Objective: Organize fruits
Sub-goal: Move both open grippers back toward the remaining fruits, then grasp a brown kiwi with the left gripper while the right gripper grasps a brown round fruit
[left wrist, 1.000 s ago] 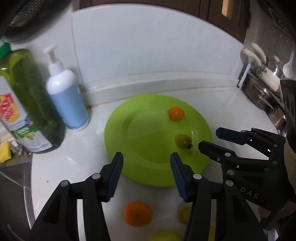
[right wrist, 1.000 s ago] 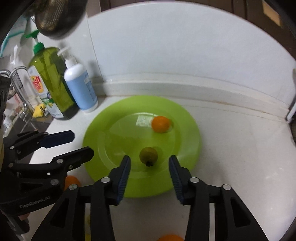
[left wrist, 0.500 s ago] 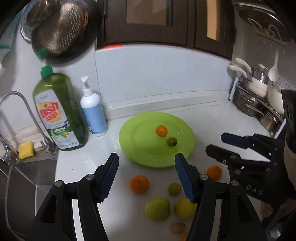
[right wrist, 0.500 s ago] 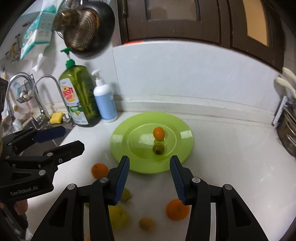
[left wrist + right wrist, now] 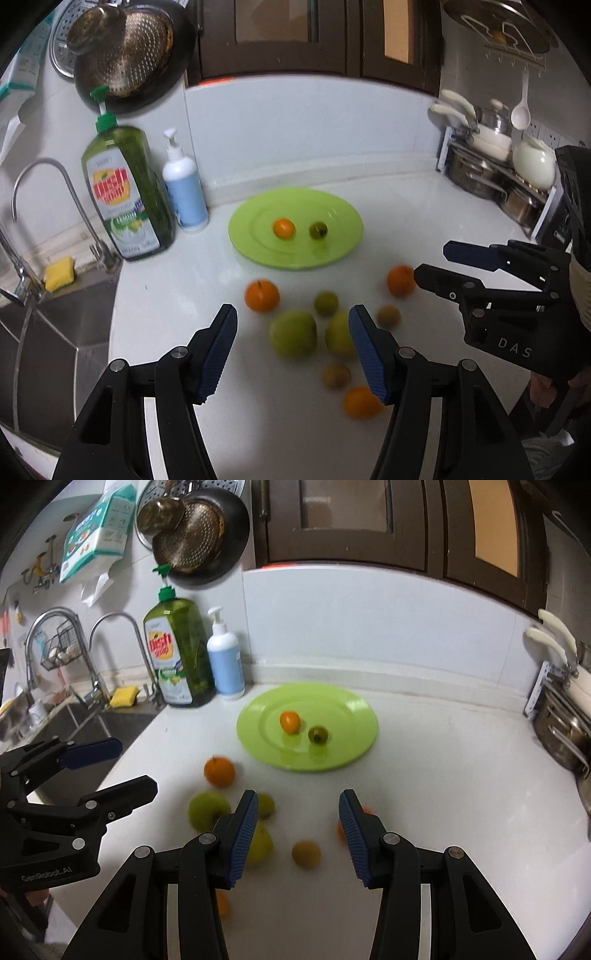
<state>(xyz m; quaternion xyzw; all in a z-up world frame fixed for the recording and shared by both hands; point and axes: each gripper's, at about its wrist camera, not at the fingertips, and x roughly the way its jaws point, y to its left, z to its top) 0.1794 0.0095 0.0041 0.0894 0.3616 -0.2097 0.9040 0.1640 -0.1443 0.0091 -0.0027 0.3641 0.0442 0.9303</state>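
Green plate (image 5: 258, 251) holds two small fruits; the rest lie loose on the counter (image 5: 406, 206) before it. Left gripper (image 5: 293, 349), empty, jaws just widened, frames the apple (image 5: 293, 333); right gripper (image 5: 295, 830), empty and parted, is nearer the brown fruit (image 5: 306, 853).

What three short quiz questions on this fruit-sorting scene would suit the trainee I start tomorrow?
1. How many fruits lie on the green plate?
2. True or false: the left tool grips an orange.
3. Which stands nearer the tap: the green bottle or the white pump bottle?

Key: 1. Two, a small orange and a small green fruit. 2. False; it is open and empty. 3. The green bottle.
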